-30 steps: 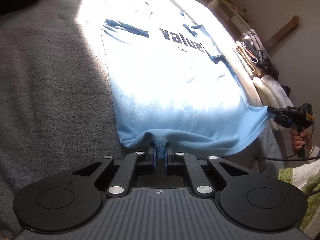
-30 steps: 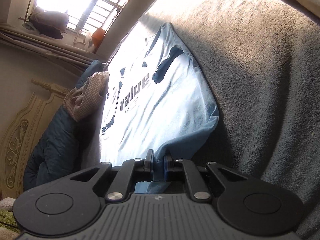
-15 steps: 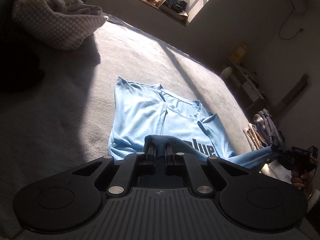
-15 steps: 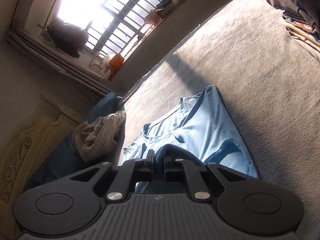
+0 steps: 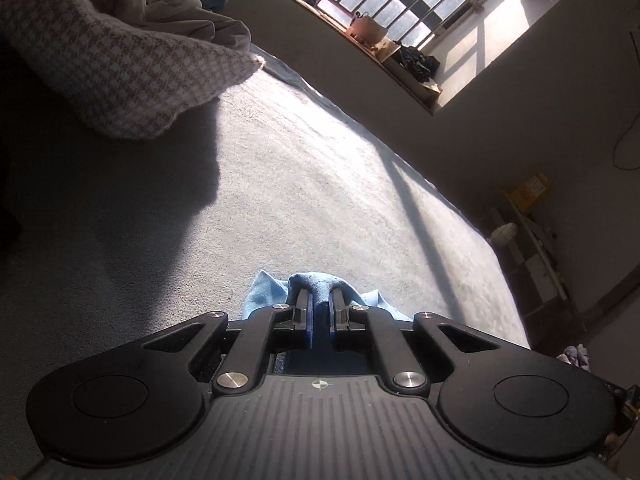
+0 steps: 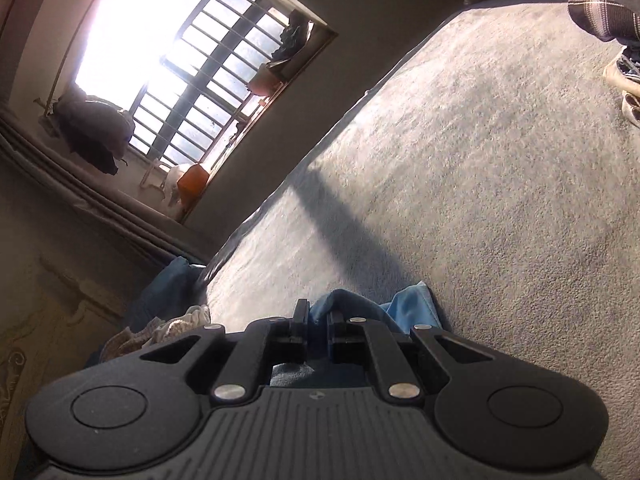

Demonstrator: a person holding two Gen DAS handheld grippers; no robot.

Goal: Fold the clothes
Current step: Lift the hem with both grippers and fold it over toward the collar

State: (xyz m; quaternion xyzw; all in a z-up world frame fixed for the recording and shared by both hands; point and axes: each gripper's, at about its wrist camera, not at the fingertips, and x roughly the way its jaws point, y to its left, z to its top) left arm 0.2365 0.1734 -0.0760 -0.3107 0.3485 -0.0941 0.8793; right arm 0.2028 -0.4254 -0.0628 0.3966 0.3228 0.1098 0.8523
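Only small bunches of the light blue T-shirt (image 5: 264,294) show in either view. In the left wrist view my left gripper (image 5: 320,300) is shut on a fold of it, the cloth humped over the fingertips. My right gripper (image 6: 318,312) is likewise shut on the light blue T-shirt (image 6: 412,304), with a corner peeking out to the right of the fingers. The rest of the shirt is hidden under both grippers. Grey bedcover (image 5: 320,200) stretches ahead of both.
A checked blanket (image 5: 112,64) is heaped at the upper left. A barred window (image 6: 192,72) with a sill of pots and clothes runs along the far wall. Shelves (image 5: 536,240) stand right of the bed. Clothes (image 6: 600,12) lie at the bed's far right; a carved headboard (image 6: 40,340) is left.
Both grippers have carried the shirt's hem forward over the shirt toward the collar end. The spread shirt and its lettering have dropped out of view beneath them.
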